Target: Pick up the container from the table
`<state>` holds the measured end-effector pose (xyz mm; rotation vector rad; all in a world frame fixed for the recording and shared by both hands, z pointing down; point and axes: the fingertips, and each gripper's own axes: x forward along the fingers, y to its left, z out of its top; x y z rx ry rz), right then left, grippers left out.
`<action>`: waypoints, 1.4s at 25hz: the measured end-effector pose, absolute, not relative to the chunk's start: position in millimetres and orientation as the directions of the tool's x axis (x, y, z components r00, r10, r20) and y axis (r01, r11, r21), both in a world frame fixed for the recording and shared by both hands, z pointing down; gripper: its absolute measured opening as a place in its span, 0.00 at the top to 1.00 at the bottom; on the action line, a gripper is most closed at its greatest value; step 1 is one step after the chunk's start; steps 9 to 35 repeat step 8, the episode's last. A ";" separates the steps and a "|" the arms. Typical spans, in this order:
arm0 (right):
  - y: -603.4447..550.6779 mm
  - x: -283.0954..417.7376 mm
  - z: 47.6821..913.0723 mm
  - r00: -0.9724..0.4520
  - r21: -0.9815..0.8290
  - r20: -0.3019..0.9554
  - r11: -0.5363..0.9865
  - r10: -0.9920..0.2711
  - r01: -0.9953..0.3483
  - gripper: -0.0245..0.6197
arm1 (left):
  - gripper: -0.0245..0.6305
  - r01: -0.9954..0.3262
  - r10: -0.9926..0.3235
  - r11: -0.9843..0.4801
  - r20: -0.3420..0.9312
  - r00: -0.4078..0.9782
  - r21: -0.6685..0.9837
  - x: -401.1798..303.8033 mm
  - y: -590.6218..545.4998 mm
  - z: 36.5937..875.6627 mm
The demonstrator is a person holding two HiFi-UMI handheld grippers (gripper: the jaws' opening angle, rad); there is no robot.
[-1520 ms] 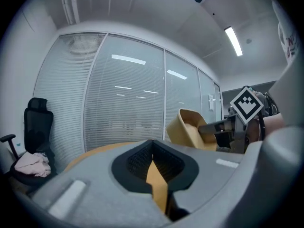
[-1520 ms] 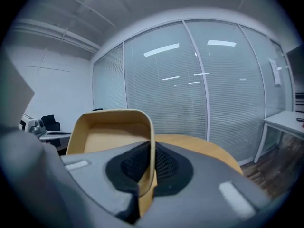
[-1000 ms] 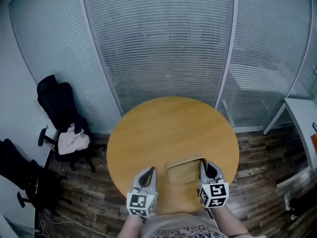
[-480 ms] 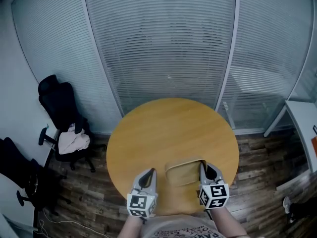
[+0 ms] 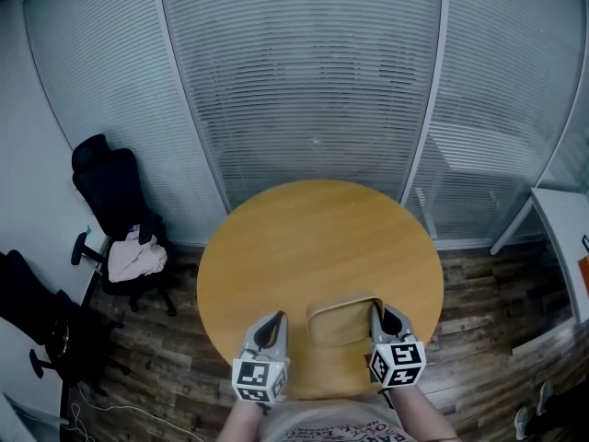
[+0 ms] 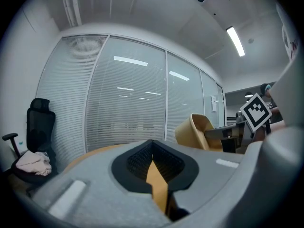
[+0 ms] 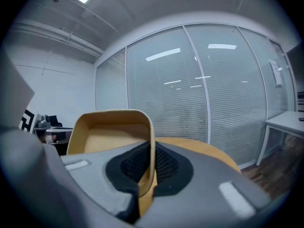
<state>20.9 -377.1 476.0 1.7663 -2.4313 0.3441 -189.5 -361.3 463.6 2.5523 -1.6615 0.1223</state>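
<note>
A tan open container [image 5: 342,319] is at the near edge of the round wooden table [image 5: 313,238]. My right gripper [image 5: 379,309] is shut on its right wall. In the right gripper view the thin wall [image 7: 151,141] runs between the dark pads [image 7: 167,164], and the container's inside [image 7: 111,137] lies to the left. The left gripper view shows the container [image 6: 197,132] tilted; whether it touches the table I cannot tell. My left gripper [image 5: 274,320] is left of the container, apart from it, shut with nothing in its jaws.
A black office chair [image 5: 115,210] with a pale cloth [image 5: 136,258] on it stands left of the table. Another dark chair [image 5: 28,311] is at the far left. A glass wall with blinds [image 5: 304,72] runs behind. A white desk [image 5: 563,212] is on the right.
</note>
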 end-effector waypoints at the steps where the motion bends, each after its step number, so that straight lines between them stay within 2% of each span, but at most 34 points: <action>1: -377.0 21.0 477.3 -0.313 -0.115 0.228 0.294 -0.922 -0.949 0.95 | 0.95 -0.916 -0.908 -0.400 0.117 0.401 0.035 -189.8 -361.0 462.4; 35: -376.6 21.2 479.3 -0.309 -0.114 0.233 0.290 -0.922 -0.950 0.95 | 0.95 -0.919 -0.910 -0.393 0.133 0.393 0.029 -189.4 -359.2 464.5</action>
